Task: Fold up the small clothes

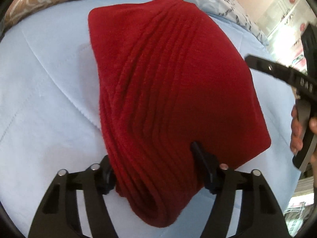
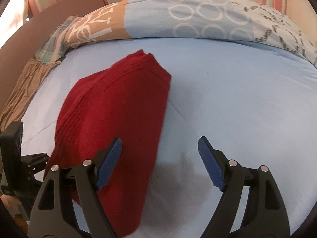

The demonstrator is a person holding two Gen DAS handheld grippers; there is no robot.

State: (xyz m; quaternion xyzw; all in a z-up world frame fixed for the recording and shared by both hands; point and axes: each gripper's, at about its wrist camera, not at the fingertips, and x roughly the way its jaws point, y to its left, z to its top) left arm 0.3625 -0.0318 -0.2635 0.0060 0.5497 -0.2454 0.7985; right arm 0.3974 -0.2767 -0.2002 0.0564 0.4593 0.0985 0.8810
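Note:
A dark red ribbed knit garment (image 1: 170,91) lies folded on the light blue bed cover (image 1: 45,107). My left gripper (image 1: 156,166) has its jaws wide apart around the garment's thick folded end; the cloth bulges between the fingers, the right fingertip (image 1: 198,150) pressing into it. Whether it grips the cloth I cannot tell. In the right wrist view the garment (image 2: 111,123) lies left of centre. My right gripper (image 2: 159,158) is open and empty, its blue left pad (image 2: 109,162) over the garment's edge, the right pad (image 2: 210,164) over bare cover.
A patterned blue and tan quilt (image 2: 178,17) is bunched along the far side of the bed. A brown cloth (image 2: 21,91) lies at the far left. The right gripper's body and the holding hand (image 1: 297,127) show at the right of the left wrist view.

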